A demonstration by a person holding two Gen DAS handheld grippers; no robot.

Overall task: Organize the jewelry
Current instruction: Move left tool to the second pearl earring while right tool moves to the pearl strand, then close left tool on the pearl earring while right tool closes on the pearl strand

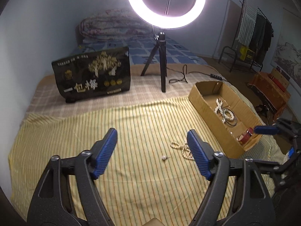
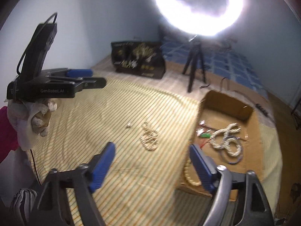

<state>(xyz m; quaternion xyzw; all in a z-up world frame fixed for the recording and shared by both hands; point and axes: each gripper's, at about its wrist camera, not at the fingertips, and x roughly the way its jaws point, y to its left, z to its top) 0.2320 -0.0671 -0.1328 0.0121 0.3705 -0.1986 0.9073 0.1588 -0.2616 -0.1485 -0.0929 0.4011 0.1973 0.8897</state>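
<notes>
Far left in the right wrist view: a gloved hand with a magenta sleeve, gripping the left gripper, seen side-on above the striped cloth.

In the left wrist view, back left on the bed: a black gift bag with gold tree print, upright. Right of it, a tripod carrying a lit ring light, with a black cable trailing beside.

Nearer, in the middle of the yellow striped cloth: left gripper jaws spread apart, blue pads facing inward, nothing between them but cloth. Just ahead of the gap, a small pale bead or earring (too small to name for sure), lying alone. Just right of it, a beaded necklace in a loose heap on the cloth, partly hidden behind the right-hand pad, not touched by it.

Further right: an open cardboard box resting on the cloth, holding a silvery rope-like chain coiled with dark rings, plus a red bangle at the near end.

Over that near end, the right gripper, jaws parted and empty; in its own view (blurred), a string of pale beads lies in the box just below the right-hand pad, apparently loose.

At the far right edge, a clothes rack with hanging garments.
</notes>
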